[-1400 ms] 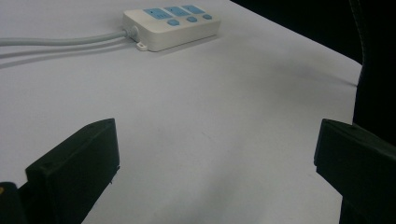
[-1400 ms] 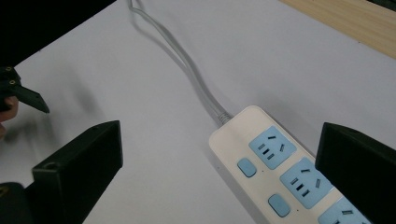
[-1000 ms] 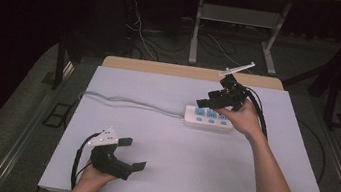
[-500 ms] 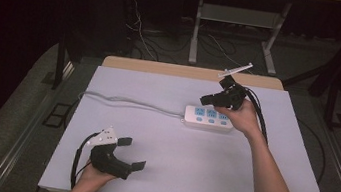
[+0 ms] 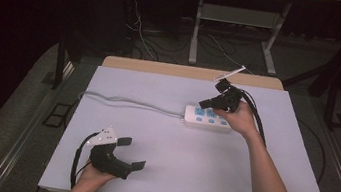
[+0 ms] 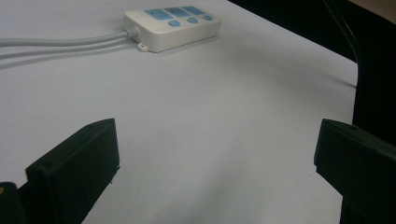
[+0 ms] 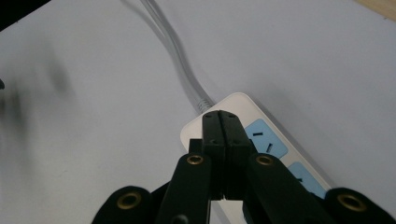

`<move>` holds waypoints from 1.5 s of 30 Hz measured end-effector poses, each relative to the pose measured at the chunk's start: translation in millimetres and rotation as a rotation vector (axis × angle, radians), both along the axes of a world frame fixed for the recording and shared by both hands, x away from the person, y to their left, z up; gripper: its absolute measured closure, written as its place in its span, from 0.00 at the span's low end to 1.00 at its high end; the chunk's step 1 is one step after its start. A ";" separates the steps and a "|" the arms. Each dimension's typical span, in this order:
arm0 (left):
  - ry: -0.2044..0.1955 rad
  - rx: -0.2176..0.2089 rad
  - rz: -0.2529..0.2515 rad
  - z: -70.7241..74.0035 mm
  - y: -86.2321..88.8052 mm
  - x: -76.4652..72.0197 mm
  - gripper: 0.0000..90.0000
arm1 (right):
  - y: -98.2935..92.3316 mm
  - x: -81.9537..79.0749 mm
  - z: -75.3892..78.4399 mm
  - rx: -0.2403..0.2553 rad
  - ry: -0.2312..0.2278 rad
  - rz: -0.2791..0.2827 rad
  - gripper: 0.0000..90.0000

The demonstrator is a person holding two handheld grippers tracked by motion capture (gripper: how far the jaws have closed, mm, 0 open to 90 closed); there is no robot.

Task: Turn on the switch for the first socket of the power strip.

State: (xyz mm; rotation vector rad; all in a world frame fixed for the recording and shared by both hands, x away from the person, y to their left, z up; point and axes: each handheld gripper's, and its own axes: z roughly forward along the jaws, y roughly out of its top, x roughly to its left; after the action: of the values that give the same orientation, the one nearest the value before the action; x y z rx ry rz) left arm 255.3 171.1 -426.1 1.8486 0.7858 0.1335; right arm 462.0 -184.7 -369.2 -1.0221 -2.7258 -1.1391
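Note:
A white power strip [image 5: 208,117] with blue sockets lies at the back right of the white table [image 5: 187,179]. Its grey cord [image 5: 127,101] runs off to the left. My right gripper [image 5: 202,104] hovers just over the strip's cord end, tilted down. In the right gripper view its jaws [image 7: 221,114] have just closed flat together with nothing between them, above the strip [image 7: 261,135] and cord [image 7: 177,51]. My left gripper [image 5: 133,153] rests at the front left, open and empty. In the left gripper view it [image 6: 215,135] faces the distant strip [image 6: 173,25].
The bare white sheet spreads between the two hands. A wooden table edge [image 5: 162,68] shows behind the sheet. Beyond it stand a metal frame [image 5: 240,15] and loose cables [image 5: 138,26] on the dark floor.
The right gripper's jaws went from open to shut, and the hand sank a little toward the power strip's cord end. The left gripper kept still.

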 end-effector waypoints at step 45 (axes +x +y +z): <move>0.008 0.003 -0.003 -0.4 -0.4 0.3 0.00 | 7.0 0.0 -42.8 -0.067 0.057 0.038 1.00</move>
State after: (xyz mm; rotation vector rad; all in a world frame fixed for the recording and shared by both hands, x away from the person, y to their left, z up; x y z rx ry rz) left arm 255.5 170.7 -426.5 1.8539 0.7883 0.1258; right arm 462.0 -177.7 -412.0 -0.9887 -2.7441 -1.0037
